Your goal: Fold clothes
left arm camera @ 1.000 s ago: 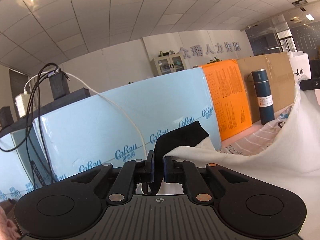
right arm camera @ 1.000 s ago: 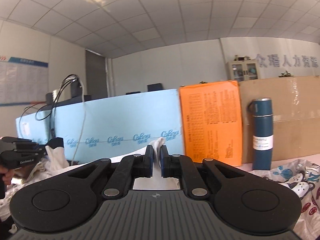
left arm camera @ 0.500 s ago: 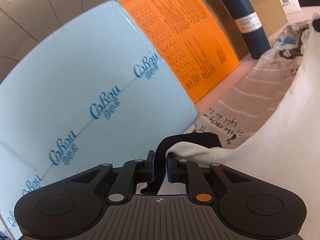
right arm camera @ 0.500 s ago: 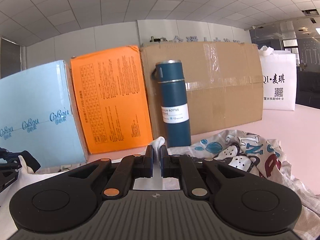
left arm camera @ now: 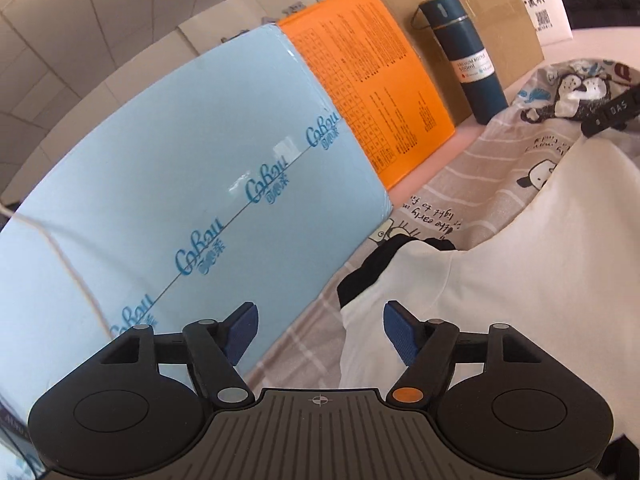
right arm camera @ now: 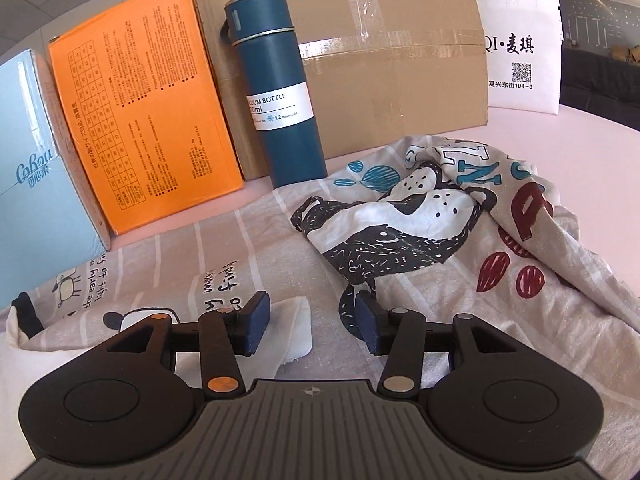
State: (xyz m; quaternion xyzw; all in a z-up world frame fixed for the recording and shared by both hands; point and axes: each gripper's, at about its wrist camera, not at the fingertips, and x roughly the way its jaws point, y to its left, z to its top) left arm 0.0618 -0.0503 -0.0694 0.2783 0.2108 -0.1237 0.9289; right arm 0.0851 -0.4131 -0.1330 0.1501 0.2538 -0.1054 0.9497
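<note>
A white garment with a black collar (left arm camera: 500, 280) lies over a grey printed cloth (left arm camera: 472, 188). My left gripper (left arm camera: 318, 330) is open, its jaws wide apart just above the garment's black-trimmed corner (left arm camera: 360, 276). In the right wrist view my right gripper (right arm camera: 312, 326) is open over the grey printed cloth (right arm camera: 400, 240); a white corner of the garment (right arm camera: 294, 330) lies loose beside its left finger, free of the pads. The tip of the right gripper (left arm camera: 612, 112) shows at the far right of the left wrist view.
A light blue box (left arm camera: 160, 200), an orange box (right arm camera: 144, 120), a dark blue vacuum bottle (right arm camera: 280, 92), a cardboard box (right arm camera: 392, 48) and a white bag (right arm camera: 520, 48) stand in a row along the back. The pink table (right arm camera: 580, 140) shows at the right.
Both grippers came down from holding the white garment up and opened, letting it go. The garment now lies on the grey cloth.
</note>
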